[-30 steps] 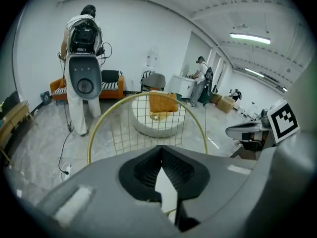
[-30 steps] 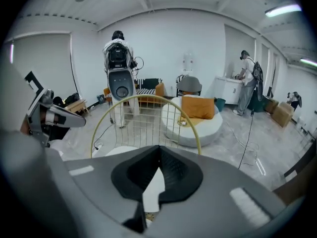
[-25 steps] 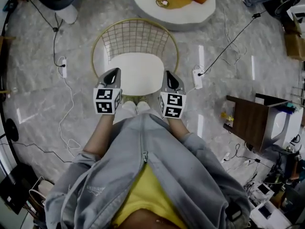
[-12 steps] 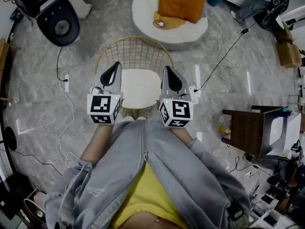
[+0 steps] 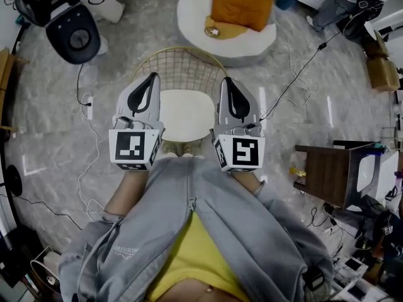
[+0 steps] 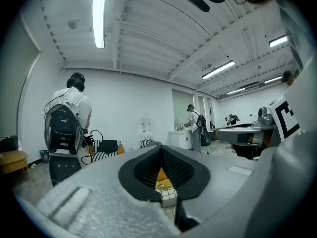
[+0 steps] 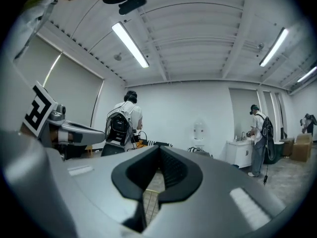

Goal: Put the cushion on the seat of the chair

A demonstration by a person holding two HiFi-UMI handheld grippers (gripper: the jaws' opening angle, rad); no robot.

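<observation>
Holding nothing, the left claw (image 5: 152, 79) and the right claw (image 5: 226, 82) both have their jaws pressed fully together. They sit side by side and point level, one over each edge of the white seat (image 5: 186, 112) of the gold wire chair (image 5: 179, 61). The first risk, as I judge it, is arriving at the target with the jaws shut like this, which would only push the soft thing away instead of taking it. A pinch on one corner could also let it sag and slip out on the way back. The orange cushion (image 5: 240, 5) lies well apart from both claws, beyond the chair's wire backrest. It rests on a white round pouf (image 5: 255, 43), slightly nearer the right claw's side. In the left gripper view a sliver of orange shows through the gap under the closed jaws. The cushion partly covers a yellow cloth (image 5: 220, 29), so a deep grab might drag that along too. Reaching straight across could knock the backrest and shift the chair, while stepping round it brings the black cable (image 5: 296, 71) on the marble floor (image 5: 50, 143) underfoot, a likely snag.
</observation>
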